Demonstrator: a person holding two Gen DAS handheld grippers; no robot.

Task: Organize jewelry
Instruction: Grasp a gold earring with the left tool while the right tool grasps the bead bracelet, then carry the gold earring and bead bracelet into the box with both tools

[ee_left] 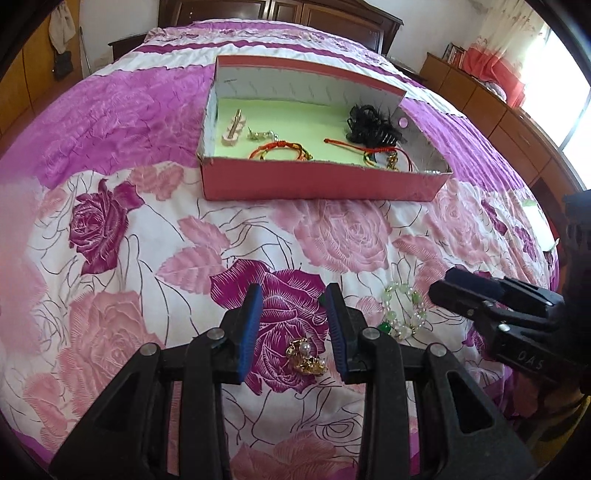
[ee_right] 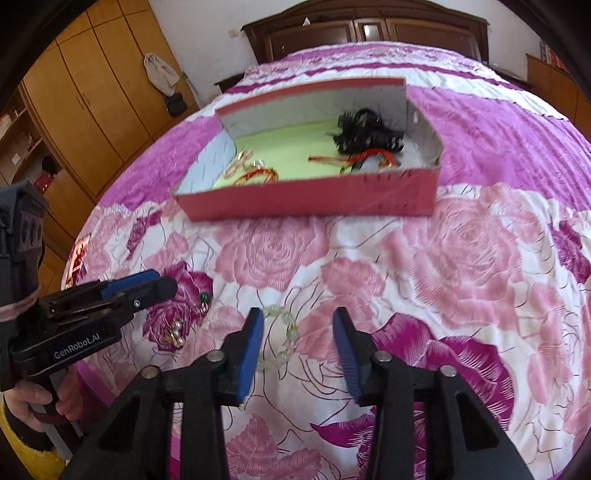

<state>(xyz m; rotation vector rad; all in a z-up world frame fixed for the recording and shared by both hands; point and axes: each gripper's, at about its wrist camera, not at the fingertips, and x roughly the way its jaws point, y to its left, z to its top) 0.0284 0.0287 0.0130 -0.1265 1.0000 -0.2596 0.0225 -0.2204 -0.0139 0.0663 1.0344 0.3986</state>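
Note:
A pink box [ee_left: 317, 182] [ee_right: 310, 199] with a green floor stands on the bed ahead and holds red cord bracelets [ee_left: 280, 149], a pink clip [ee_left: 234, 127] and a black hair clip [ee_left: 373, 125] [ee_right: 365, 134]. My left gripper [ee_left: 293, 295] [ee_right: 159, 284] is open with a gold pearl piece [ee_left: 306, 356] [ee_right: 175, 334] lying on the bedspread between its fingers. My right gripper [ee_right: 299, 317] [ee_left: 458, 284] is open over a pale green bead bracelet [ee_right: 284, 339] [ee_left: 404, 310], which lies between its fingers near the left one.
The floral pink and purple bedspread [ee_left: 147, 258] covers the whole bed. A dark wooden headboard [ee_right: 365, 31] stands behind. Wooden wardrobes [ee_right: 92, 85] line the left side, low cabinets [ee_left: 491, 110] the right under a bright window.

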